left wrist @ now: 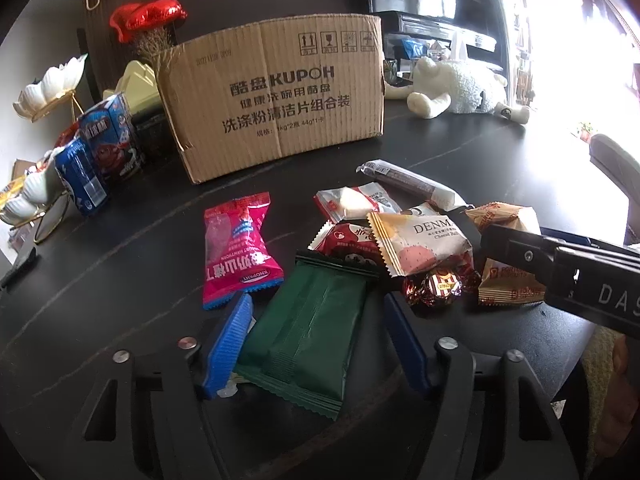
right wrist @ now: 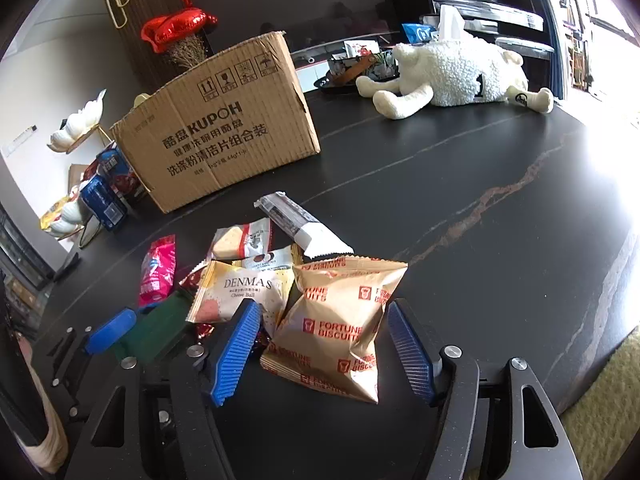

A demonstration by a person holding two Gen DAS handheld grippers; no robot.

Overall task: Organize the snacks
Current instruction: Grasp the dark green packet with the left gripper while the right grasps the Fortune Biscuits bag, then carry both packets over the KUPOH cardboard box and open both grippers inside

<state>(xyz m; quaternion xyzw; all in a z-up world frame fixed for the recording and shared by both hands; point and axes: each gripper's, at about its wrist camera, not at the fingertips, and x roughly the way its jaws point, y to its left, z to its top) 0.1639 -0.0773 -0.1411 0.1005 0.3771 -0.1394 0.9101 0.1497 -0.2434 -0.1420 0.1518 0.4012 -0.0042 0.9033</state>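
Several snack packets lie in a heap on the dark table (left wrist: 120, 280) in front of an open cardboard box (left wrist: 272, 96). My left gripper (left wrist: 316, 344) straddles a dark green packet (left wrist: 308, 328). Its left pad is at the packet's edge and a gap shows at the right pad, so it is open. In the right wrist view, my right gripper (right wrist: 324, 352) brackets a tan Fortune Biscuits packet (right wrist: 340, 320), which lies flat and unsquashed. A pink packet (left wrist: 236, 248), a Denmas cheese ball packet (left wrist: 420, 240) and a grey bar (left wrist: 404, 178) lie nearby.
A white plush sheep (right wrist: 452, 72) lies at the back right. Blue snack boxes (left wrist: 108, 148), white shell ornaments (left wrist: 52, 88) and red heart balloons (left wrist: 148, 16) stand left of and behind the box. The table's edge and a yellow-green rug (right wrist: 600, 420) are at the right.
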